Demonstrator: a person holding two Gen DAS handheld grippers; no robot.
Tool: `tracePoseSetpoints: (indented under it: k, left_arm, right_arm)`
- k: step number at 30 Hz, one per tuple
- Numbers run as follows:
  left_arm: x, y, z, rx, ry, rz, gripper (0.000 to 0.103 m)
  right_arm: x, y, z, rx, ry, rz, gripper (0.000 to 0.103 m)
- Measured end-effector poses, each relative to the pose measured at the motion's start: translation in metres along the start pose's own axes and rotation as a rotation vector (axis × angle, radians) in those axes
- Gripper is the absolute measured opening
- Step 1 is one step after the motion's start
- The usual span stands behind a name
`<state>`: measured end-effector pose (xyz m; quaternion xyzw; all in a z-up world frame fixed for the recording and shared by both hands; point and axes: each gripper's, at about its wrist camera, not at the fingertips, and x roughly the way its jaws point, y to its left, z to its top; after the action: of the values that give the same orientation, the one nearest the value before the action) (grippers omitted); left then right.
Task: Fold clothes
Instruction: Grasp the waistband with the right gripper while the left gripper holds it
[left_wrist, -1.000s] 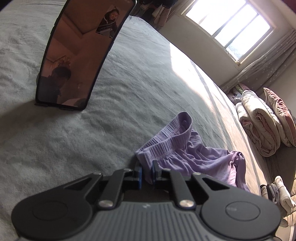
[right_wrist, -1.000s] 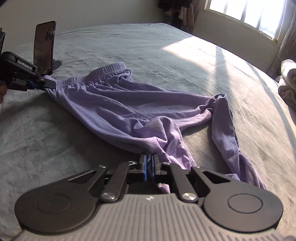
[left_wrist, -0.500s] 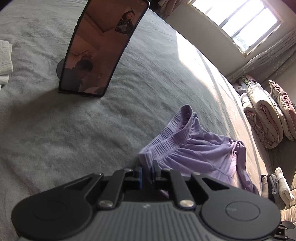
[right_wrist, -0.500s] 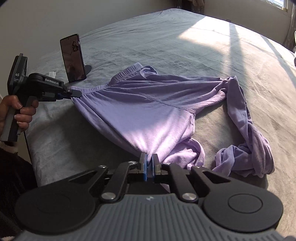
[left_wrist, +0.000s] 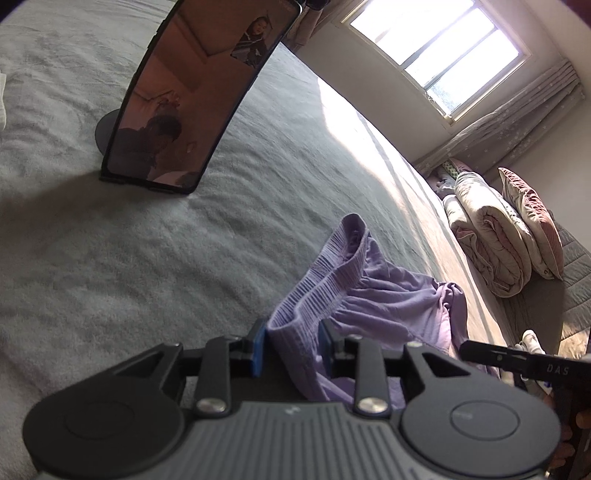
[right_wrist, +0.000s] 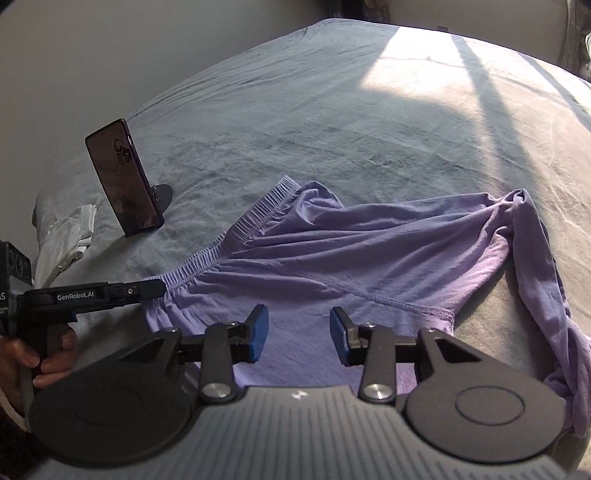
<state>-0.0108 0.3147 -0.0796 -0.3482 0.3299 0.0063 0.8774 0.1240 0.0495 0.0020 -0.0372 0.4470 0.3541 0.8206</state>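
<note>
both tongs are opening: left tongs (left_wrist: 291, 345) straddle the purple pants' (right_wrist: 369, 258) waistband (pads clear), right tongs (right_wrist: 298, 336) above.

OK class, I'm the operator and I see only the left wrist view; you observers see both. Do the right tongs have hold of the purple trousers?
Observer: No. The right tongs are opening above the purple trousers, with nothing between their pads.
Operator: And how does the far leg lie?
Observer: The far leg doubles back down the right side and ends in a bunched heap on the bed.
</note>
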Motion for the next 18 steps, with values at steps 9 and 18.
tracePoseSetpoints:
  k: [9, 18]
  left_arm:
    - [0.003, 0.017, 0.005, -0.053, 0.007, -0.080, 0.025]
    - [0.012, 0.038, 0.016, -0.213, 0.068, -0.174, 0.025]
  right_arm:
    - [0.074, 0.020, 0.073, 0.165, 0.008, 0.009, 0.042]
    - [0.132, 0.033, 0.100, 0.187, 0.095, -0.113, 0.042]
